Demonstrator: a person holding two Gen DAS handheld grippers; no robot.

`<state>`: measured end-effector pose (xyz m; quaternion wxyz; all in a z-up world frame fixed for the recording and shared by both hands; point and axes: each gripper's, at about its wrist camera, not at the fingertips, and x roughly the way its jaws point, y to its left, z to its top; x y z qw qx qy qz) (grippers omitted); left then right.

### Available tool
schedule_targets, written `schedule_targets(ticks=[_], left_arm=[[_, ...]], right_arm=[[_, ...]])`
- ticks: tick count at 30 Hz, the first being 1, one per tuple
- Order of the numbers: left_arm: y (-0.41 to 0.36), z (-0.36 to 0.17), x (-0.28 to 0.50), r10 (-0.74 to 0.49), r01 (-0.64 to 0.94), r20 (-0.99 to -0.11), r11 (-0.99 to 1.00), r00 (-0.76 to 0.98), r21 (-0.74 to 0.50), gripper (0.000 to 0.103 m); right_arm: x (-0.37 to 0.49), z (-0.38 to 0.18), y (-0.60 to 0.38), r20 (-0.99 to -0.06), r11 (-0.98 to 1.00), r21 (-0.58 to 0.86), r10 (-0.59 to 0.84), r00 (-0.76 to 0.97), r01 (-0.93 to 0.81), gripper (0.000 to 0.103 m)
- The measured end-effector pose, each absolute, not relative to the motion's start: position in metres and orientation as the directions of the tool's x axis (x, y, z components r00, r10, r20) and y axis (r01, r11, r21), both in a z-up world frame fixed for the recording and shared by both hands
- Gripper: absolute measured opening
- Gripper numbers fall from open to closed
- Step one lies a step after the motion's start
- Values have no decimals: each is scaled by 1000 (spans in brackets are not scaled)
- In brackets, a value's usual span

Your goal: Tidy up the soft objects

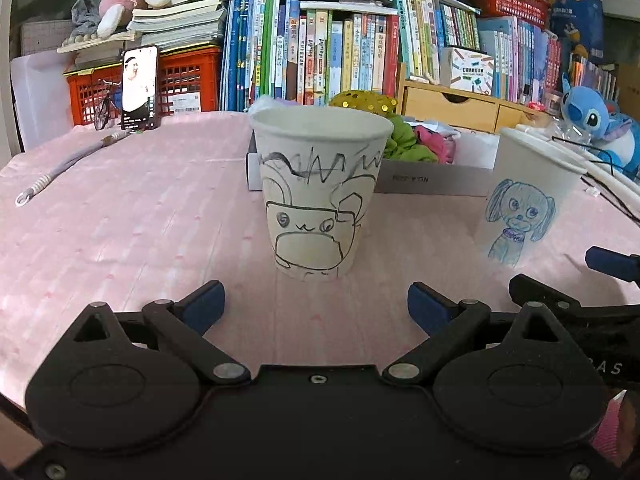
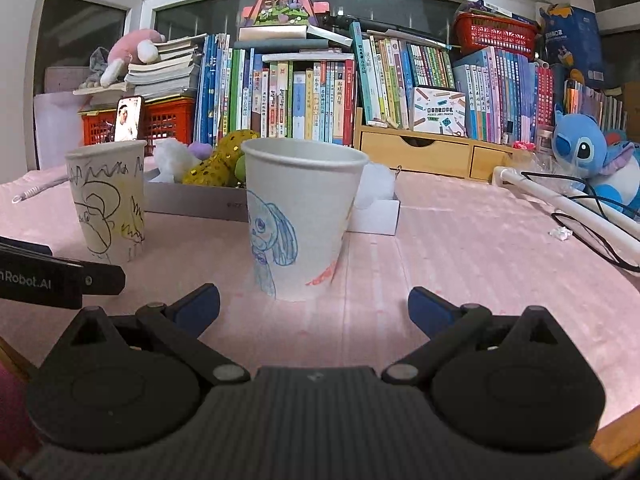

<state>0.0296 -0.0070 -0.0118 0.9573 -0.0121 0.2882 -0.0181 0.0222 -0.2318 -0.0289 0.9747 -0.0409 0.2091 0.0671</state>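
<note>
Both views are taken low over the bench [image 1: 120, 208], facing the book wall at 12 o'clock. In the left wrist view the black-drawn cup [image 1: 318, 196] is seen close, dead ahead, with the blue-dog cup [image 1: 524, 204] at 2 o'clock. In the right wrist view the blue-dog cup [image 2: 298, 216] is centred and near, the black-drawn cup [image 2: 108, 200] at 10 o'clock. Both cups, the box [image 2: 192, 200] and the books are shared.

Background only: row of upright colourful books [image 2: 304, 100] along the back. Red plastic crate [image 1: 176, 80] at left, stacked paperbacks [image 1: 176, 20] on top, phone with lit screen [image 1: 139, 88] propped against it. Small wooden drawer unit [image 2: 432, 152] right of centre. Pink quilted cloth [image 2: 460, 240] covers the surface; white tube [image 2: 560, 200] with black cable at right edge.
</note>
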Motion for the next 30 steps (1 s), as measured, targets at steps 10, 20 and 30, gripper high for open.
schedule_targets(ticks=[10, 20, 30], left_arm=[[-12, -15, 33, -31, 41, -551, 999, 834, 6, 103], [-14, -15, 35, -28, 40, -553, 999, 833, 10, 103], [-14, -15, 36, -20, 34, -558, 999, 830, 14, 103]], right_arm=[[20, -33, -226, -435, 984, -80, 111, 894, -161, 103], [23, -32, -226, -458, 986, -67, 108, 883, -155, 103], [26, -32, -228, -468, 986, -51, 115, 876, -157, 103]])
